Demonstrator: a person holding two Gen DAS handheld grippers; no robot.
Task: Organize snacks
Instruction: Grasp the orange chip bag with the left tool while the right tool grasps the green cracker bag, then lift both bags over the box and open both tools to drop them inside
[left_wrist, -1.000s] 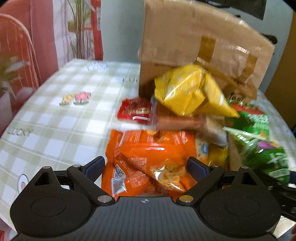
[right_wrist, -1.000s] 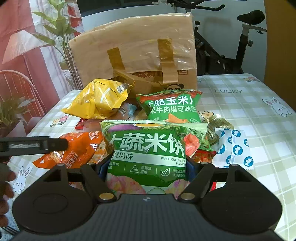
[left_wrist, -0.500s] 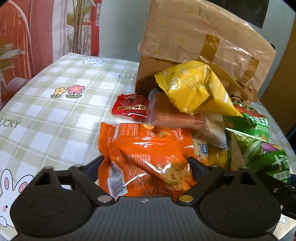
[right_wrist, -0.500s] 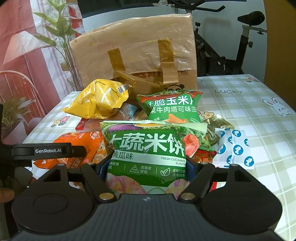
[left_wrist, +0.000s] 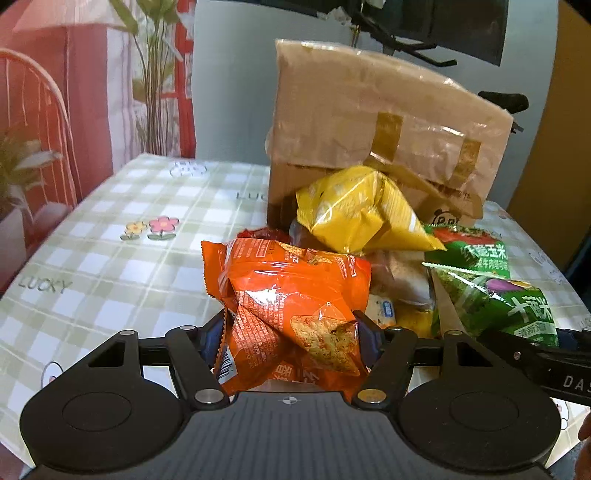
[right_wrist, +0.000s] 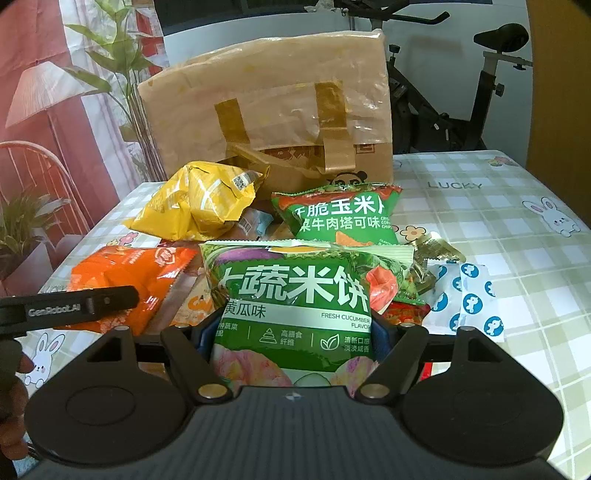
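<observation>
Nearest in the left wrist view, the left hand-held gripper (left_wrist: 291, 332) is closing its jaws on the orange bag (left_wrist: 291, 295); the bag is sitting between the pads, crumpling at both sides, w/ its far end sticking out toward the pile. In the right wrist view the right hand-held gripper (right_wrist: 293, 332) is clamping the green rice-cracker bag (right_wrist: 295, 295) at its lower sides, label facing the camera, upright. Both bags are sitting at the near edge of the snack pile on the worktop (right_wrist: 498, 236), which is wearing a green-check cloth w/ rabbits & flowers. Just right of the green bag, a white packet w/ blue dots (right_wrist: 461, 299) is lying flat, a gold wrapper (right_wrist: 432, 251) next to it. Behind the green bag a second green bag, corn chips (right_wrist: 336, 218), is leaning up; left of it the yellow bag (right_wrist: 199, 203) is resting on top of other packets. A small red packet (left_wrist: 258, 233) is peeking out behind the orange bag. Farthest back, the taped cardboard box (right_wrist: 277, 110) is standing at the rear of the pile, touching it. Beyond the worktop an exercise bike (right_wrist: 480, 92) is standing.
</observation>
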